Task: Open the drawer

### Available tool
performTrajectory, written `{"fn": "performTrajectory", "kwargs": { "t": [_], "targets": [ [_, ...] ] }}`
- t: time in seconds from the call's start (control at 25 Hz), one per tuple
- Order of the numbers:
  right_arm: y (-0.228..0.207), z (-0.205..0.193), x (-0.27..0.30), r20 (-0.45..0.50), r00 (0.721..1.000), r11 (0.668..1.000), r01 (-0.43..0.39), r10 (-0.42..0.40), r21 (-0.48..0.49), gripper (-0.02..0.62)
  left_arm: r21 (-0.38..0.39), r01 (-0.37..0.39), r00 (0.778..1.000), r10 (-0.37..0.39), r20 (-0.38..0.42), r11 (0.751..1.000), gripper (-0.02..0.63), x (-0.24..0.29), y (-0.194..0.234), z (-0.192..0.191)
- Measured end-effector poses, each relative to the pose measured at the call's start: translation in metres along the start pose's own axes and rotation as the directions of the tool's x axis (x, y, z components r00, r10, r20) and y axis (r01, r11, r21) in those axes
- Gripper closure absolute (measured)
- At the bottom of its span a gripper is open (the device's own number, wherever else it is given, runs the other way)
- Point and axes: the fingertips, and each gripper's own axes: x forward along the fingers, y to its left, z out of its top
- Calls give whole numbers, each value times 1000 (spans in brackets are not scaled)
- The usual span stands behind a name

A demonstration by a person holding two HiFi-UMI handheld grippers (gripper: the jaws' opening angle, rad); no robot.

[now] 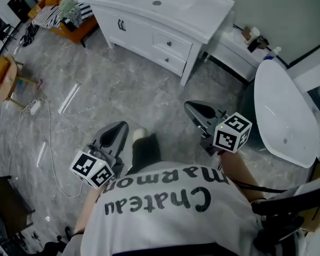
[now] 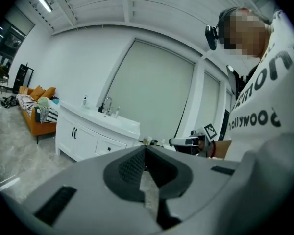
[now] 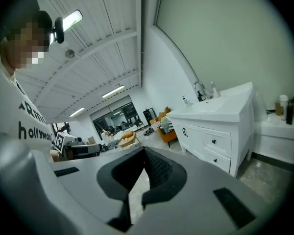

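As two grippers (image 1: 117, 129) (image 1: 198, 110) sit closed, two drawers (image 1: 172, 43) (image 1: 167, 62) stand shut; one vanity (image 1: 202, 16).

Bare floor (image 1: 122, 92) lies open up to the vanity drawers (image 1: 172, 45).

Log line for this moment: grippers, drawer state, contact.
left gripper: shut, empty | right gripper: shut, empty | vanity drawers: both closed | contact: none, both grippers short of vanity

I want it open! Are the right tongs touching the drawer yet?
Apart. The head view shows a stretch of floor between the right tongs and the drawer.
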Motion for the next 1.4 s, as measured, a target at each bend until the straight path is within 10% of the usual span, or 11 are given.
{"fn": "performTrajectory", "kwargs": {
  "t": [0.72, 1.4],
  "targets": [
    [-64, 56, 125, 66, 968, 968, 239, -244, 74, 586, 82, 240, 965, -228, -126, 967, 598, 96, 162, 87],
    [-106, 68, 189, 33, 908, 906, 415, -418, 80, 584, 21, 304, 939, -296, -177, 952, 598, 140, 236, 78]
  ]
}}
